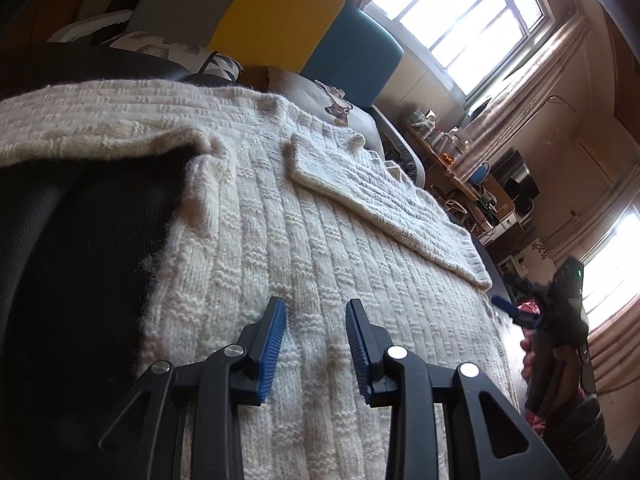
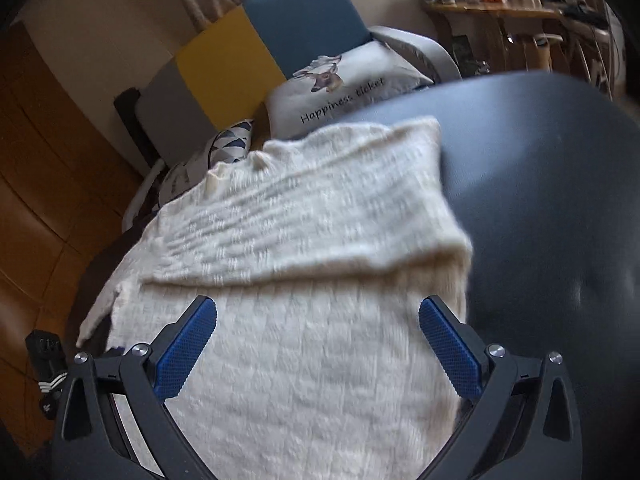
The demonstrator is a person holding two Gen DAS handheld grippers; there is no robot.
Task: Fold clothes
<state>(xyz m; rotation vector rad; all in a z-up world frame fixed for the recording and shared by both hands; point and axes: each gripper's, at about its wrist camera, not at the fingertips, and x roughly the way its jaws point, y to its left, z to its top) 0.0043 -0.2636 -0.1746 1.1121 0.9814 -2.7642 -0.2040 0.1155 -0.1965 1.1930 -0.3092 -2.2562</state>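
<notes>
Cream wool, chunky and rib-knit with raised blocks, makes up the sweater (image 1: 280, 216) that lies spread over a dark leather-like surface (image 1: 80, 240). We take that surface as our landmark: the knit covers most of its top, and bare dark skin shows to either side of the cloth.

One sleeve (image 1: 384, 200) lies folded inward across the body of the sweater, its cuff end flat on the ribs; in the right wrist view that same flap (image 2: 304, 208) makes a thick, soft-edged band over the panel. The other sleeve (image 1: 100, 128) stretches outward along the far edge of the surface, not laid in. So we judge the fold partly made: one side in, the other side and the lengthwise fold not yet showing.

Our left gripper (image 1: 316, 344) hovers low over the knit, jaws apart and holding nothing. Our right gripper (image 2: 318, 344) stands spread wider, also holding nothing, above the near end of the sweater. The yarn looks fuzzy, thick and limp.
</notes>
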